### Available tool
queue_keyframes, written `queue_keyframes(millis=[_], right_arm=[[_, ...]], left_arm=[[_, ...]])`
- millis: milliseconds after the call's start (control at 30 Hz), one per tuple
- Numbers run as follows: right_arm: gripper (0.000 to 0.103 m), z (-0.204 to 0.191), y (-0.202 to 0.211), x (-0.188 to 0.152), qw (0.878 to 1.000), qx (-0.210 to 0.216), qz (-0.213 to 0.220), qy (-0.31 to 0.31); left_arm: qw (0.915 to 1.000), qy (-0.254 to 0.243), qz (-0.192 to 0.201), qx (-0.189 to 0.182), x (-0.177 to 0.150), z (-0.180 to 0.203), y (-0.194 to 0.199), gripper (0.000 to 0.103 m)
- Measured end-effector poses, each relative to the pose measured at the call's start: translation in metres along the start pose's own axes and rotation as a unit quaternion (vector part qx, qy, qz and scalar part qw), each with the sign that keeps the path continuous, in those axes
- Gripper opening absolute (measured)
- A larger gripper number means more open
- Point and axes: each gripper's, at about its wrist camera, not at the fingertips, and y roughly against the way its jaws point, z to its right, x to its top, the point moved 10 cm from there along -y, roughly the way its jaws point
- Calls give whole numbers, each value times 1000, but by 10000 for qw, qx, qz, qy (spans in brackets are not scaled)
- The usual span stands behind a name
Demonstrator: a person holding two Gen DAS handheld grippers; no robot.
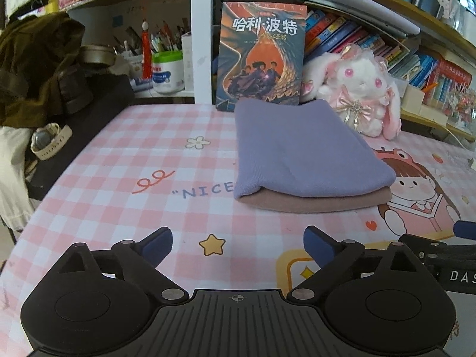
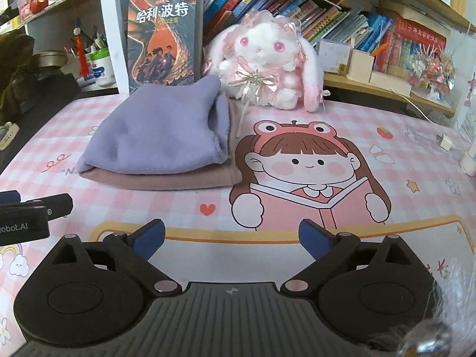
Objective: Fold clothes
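Note:
A folded purple garment (image 1: 300, 151) lies on top of a folded mauve-pink garment (image 1: 312, 203) on the pink checked desk mat (image 1: 134, 154). The stack also shows in the right wrist view, purple (image 2: 157, 136) over mauve (image 2: 166, 180). My left gripper (image 1: 238, 244) is open and empty, hovering over the mat a short way in front of the stack. My right gripper (image 2: 232, 239) is open and empty, in front of and to the right of the stack. Each gripper's side shows at the edge of the other's view.
A book (image 1: 261, 56) stands upright behind the stack, with a white and pink plush rabbit (image 2: 267, 59) beside it. Shelves of books (image 2: 342, 23) line the back. A watch (image 1: 50, 141) and dark clothing (image 1: 35, 68) sit at the left edge. A white charger plug (image 2: 444, 142) lies at the right.

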Motion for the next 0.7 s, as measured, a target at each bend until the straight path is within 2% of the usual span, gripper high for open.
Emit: queue_keyframes(millis=[700], right_arm=[[99, 2, 2, 2, 9999, -77, 12, -84]], left_arm=[[9998, -74, 146, 73, 7, -3, 4, 102]])
